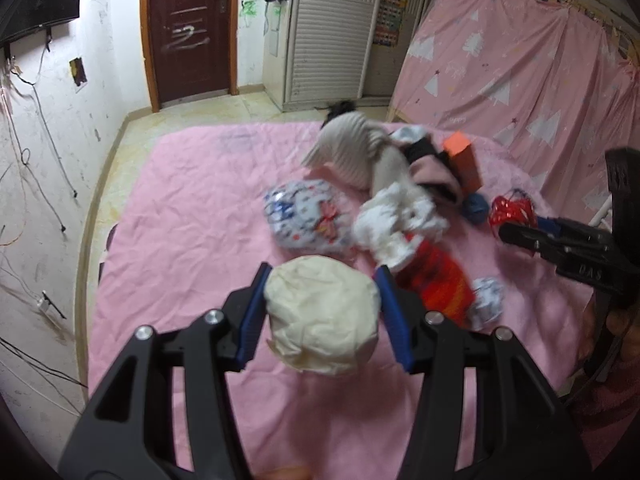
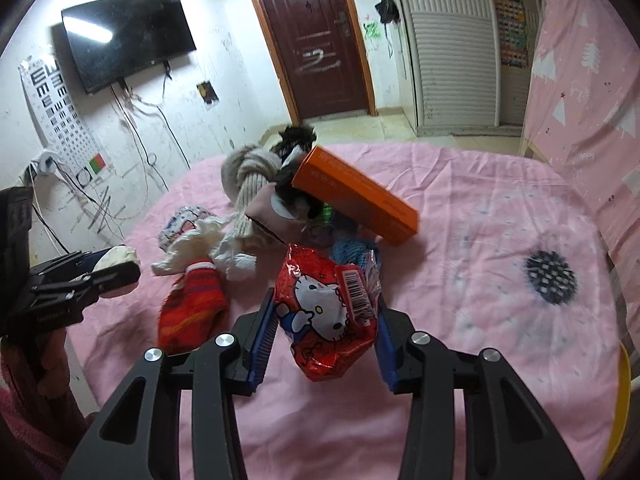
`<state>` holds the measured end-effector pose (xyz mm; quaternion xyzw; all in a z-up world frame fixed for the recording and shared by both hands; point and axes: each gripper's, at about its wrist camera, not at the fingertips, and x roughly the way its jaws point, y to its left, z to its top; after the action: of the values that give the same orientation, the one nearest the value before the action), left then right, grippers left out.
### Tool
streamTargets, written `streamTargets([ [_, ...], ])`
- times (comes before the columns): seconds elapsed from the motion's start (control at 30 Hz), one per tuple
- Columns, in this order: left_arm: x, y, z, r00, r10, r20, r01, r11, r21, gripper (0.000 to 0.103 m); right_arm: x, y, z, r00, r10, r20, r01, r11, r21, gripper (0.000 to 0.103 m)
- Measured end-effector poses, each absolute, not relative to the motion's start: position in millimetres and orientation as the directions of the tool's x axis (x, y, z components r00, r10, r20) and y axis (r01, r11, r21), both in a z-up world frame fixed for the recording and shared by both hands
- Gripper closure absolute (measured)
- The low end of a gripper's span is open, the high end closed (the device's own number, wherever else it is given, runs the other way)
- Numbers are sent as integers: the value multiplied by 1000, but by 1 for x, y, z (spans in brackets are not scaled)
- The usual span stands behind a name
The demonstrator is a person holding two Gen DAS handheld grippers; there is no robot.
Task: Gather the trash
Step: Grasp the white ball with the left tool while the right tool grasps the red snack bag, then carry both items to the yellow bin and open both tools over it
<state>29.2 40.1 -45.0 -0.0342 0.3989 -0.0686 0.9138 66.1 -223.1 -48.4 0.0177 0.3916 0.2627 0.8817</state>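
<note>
Left gripper (image 1: 322, 312) clamps cream paper wad (image 1: 323, 316); right gripper (image 2: 326, 334) pinches red cartoon wrapper (image 2: 330, 312). We lift both straight off bed (image 2: 480, 240), avoid snagging red sock (image 2: 192, 308).

A bed (image 2: 460, 208) under a pink sheet carries a beige knit garment (image 2: 250, 176), a red sock (image 2: 192, 304) and an orange box (image 2: 356, 196) leaning on the clothes. A black TV (image 2: 128, 40) hangs beside an eye chart (image 2: 60, 108); a brown door (image 2: 316, 36) stands shut.
</note>
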Motion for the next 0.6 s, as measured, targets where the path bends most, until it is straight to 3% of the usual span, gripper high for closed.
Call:
streamTargets([
  [0.3, 43, -49, -8, 682, -281, -675, 257, 957, -138, 52, 38, -304, -22, 692, 431, -579, -340, 902, 265, 65],
  [0.6, 78, -187, 0, 590, -399, -702, 421, 894, -155, 52, 27, -426, -12, 807, 256, -533, -134, 957, 257, 65],
])
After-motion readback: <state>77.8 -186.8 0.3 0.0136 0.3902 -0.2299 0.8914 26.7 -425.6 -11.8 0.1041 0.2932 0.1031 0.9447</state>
